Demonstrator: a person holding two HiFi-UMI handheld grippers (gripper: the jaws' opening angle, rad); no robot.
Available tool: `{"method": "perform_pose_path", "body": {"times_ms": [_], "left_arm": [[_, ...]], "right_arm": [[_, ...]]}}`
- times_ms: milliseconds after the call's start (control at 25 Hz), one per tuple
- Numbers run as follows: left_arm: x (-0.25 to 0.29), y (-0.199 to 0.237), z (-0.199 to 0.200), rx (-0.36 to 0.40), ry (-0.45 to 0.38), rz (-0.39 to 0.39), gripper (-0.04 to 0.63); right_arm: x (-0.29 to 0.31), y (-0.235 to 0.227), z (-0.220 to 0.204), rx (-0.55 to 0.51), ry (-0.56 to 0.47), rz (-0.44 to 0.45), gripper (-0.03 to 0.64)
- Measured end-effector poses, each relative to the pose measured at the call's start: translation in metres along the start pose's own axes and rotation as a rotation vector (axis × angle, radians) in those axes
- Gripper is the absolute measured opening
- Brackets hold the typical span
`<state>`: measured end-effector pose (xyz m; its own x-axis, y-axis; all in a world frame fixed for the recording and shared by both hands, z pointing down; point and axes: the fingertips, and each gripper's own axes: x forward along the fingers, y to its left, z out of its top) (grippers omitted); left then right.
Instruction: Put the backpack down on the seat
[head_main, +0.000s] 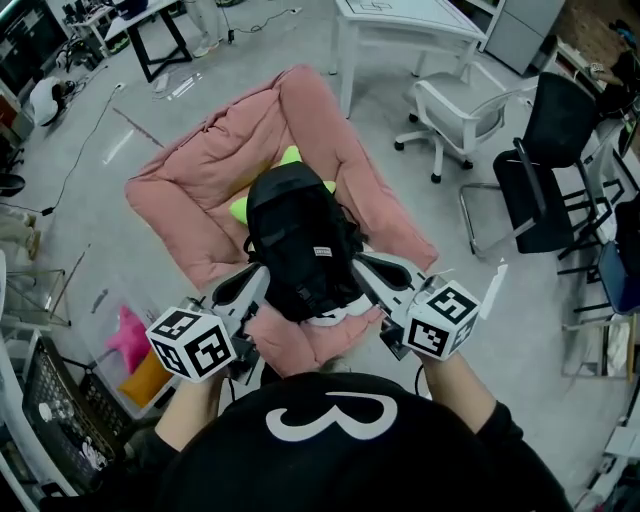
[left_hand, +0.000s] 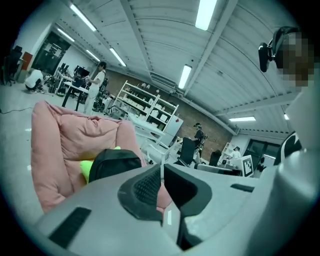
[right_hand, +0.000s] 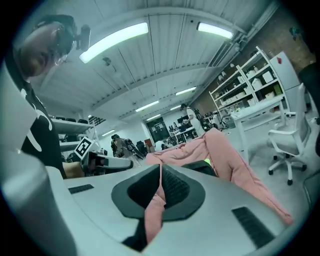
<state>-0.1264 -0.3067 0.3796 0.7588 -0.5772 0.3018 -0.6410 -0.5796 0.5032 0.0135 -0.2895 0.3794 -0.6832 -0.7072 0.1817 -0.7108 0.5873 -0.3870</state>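
**Backpack down, claws clenched empty**

The left claw (head_main: 258, 276) and the right claw (head_main: 362, 268) are both clenched on nothing. They flank the base of the black backpack (head_main: 298, 235), which rests upright on the pink seat (head_main: 195, 170). The placing looks done, and only pulling away is left.

Bright ceiling strip lights (left_hand: 207, 12), fisheye views dark-edged and warped.

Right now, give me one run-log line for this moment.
backpack: upright on pink seat | left gripper: fingers together, beside backpack | right gripper: fingers together, beside backpack
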Motion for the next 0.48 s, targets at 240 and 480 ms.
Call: {"method": "perform_pose_path", "body": {"times_ms": [240,480], "left_arm": [[-0.009,-0.048,0.011,0.163,-0.002,-0.068,0.006],[-0.016,-0.071,0.027,0.122,-0.050,-0.109,0.006]], "right_arm": [[-0.010,0.031,0.039,-0.029,-0.062,0.077,0.005],[-0.014,0.056,0.050,-0.062,-0.051,0.143,0.003]]}}
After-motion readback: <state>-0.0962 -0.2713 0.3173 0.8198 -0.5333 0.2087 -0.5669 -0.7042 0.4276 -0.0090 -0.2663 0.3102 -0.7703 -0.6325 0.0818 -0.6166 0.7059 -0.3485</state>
